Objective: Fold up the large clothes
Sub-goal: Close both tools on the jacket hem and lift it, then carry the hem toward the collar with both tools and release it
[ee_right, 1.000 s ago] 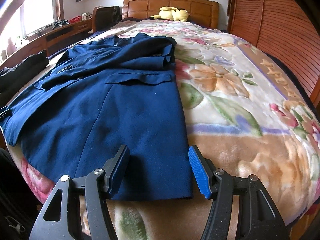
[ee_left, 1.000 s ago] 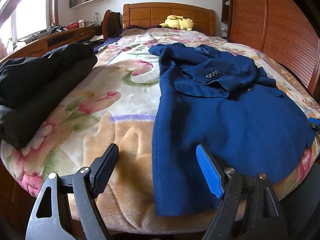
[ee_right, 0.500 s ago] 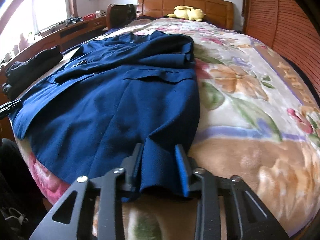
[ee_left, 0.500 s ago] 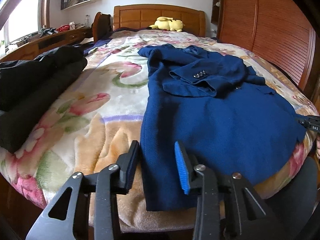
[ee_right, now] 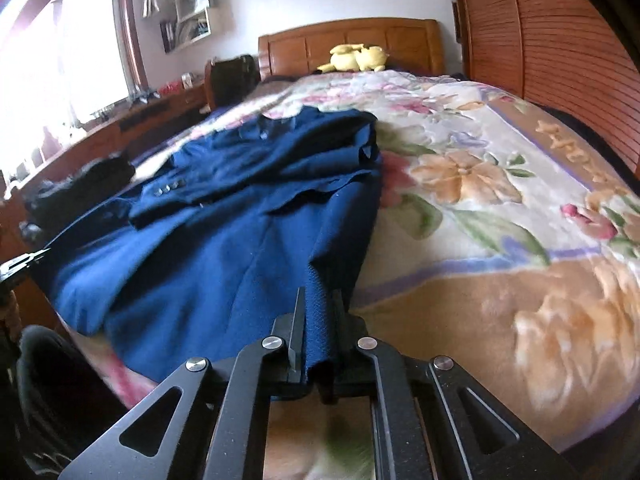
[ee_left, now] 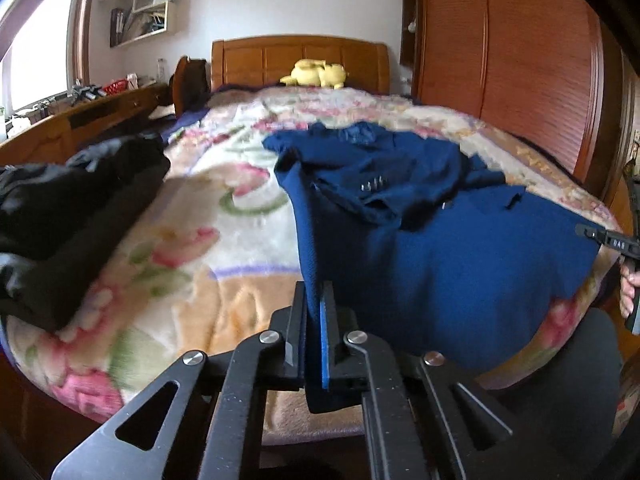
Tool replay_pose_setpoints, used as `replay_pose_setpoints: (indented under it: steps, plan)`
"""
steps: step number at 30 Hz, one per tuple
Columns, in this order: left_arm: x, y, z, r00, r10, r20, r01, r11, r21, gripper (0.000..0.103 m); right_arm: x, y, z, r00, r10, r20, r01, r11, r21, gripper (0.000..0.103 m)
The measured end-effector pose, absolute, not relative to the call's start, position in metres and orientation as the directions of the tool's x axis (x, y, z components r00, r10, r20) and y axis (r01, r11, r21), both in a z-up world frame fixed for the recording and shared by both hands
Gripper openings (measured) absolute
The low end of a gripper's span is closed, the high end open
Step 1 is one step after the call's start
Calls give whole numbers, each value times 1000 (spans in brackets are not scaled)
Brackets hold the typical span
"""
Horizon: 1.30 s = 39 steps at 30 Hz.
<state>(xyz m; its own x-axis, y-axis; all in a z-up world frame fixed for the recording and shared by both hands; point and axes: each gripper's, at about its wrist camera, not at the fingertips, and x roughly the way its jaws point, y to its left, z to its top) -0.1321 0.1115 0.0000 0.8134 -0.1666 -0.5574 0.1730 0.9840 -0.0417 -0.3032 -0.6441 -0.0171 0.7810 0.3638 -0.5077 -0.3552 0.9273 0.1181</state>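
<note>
A navy woven jacket lies flat on the bed's plush floral blanket, hem at the foot edge. Each hand-held gripper, left and right, has just closed, clamping a hem corner. Black clothes heap at the left edge.

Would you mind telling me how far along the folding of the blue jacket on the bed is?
Done: the blue jacket lies spread on the floral blanket, a buttoned sleeve already folded across its chest. In hand: the left gripper and right gripper have just closed on the two bottom hem corners, and the cloth is pinched between the jaws of each. Left: bringing the hem up towards the collar to fold the body over.
</note>
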Motion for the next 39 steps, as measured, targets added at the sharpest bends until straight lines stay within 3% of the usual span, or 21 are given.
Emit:
replay_pose_setpoints:
  steps: [11, 18, 32, 39]
  plan:
    - [-184, 123, 70, 884, -193, -426, 195, 980, -40, 5, -391, -661, 40, 814, 465, -348, -449, 884, 130, 7]
    - [-177, 112, 108, 912, -212, -352, 224, 975, -9, 5, -395, -676, 59, 828, 482, -289, -472, 875, 106, 7]
    - [-95, 81, 68, 891, -201, -407, 227, 974, 16, 5, -300, -638, 22, 797, 490, -353, -485, 868, 111, 7]
    - [-15, 74, 78, 876, -207, -436, 252, 967, 45, 5, -231, -624, 57, 830, 467, -304, -460, 882, 100, 7]
